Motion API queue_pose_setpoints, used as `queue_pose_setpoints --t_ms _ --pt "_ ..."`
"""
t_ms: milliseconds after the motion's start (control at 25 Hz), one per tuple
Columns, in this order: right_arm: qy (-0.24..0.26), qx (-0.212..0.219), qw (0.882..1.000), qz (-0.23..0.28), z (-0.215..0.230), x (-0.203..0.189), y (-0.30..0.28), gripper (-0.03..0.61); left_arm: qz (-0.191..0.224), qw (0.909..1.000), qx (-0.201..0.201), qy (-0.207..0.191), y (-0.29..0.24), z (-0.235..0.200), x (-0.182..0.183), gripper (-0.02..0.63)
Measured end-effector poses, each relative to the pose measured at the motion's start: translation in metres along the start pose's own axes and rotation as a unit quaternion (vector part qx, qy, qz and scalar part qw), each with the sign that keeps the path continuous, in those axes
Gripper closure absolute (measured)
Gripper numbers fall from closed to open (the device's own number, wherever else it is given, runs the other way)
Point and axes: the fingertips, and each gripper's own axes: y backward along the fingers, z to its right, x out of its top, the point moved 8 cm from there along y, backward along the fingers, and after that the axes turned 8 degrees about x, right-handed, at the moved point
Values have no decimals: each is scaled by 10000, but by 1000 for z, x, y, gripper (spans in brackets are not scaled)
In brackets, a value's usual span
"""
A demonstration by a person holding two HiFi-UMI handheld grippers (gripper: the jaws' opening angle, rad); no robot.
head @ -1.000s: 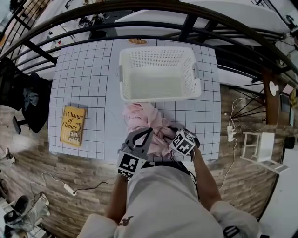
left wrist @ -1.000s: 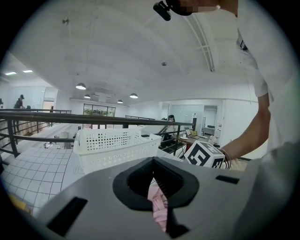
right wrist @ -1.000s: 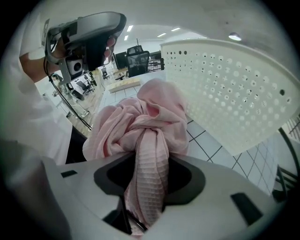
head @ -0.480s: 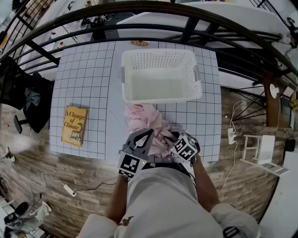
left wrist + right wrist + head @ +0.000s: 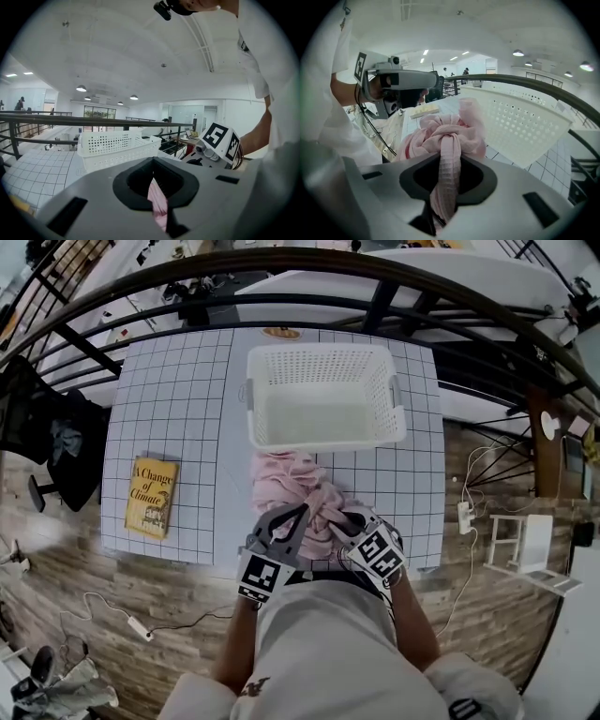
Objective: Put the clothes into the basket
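Clothes (image 5: 291, 486), pink and bunched, lie on the gridded surface (image 5: 169, 399) at lower centre of the head view, just below the white basket (image 5: 323, 351) at upper centre. At the pile's lower edge, the left tool (image 5: 302, 509) is clenched on a thin fold of them, and the right tool (image 5: 339, 518) grips a thick twisted rope of them. A yellow book (image 5: 150, 495) lies at the left, well apart.

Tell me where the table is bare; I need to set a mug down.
Bare: the table between book and basket, and the strip right of the pink clothes. Crowded: front middle, where left gripper and right gripper clamp the clothes.
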Motion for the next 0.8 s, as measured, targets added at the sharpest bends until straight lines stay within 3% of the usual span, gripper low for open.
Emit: queue_pose_setpoints --t_ms 800 --pt "336 -347 9917 1191 -27 63 60 482 513 9980 107 -355 41 -1 46 611"
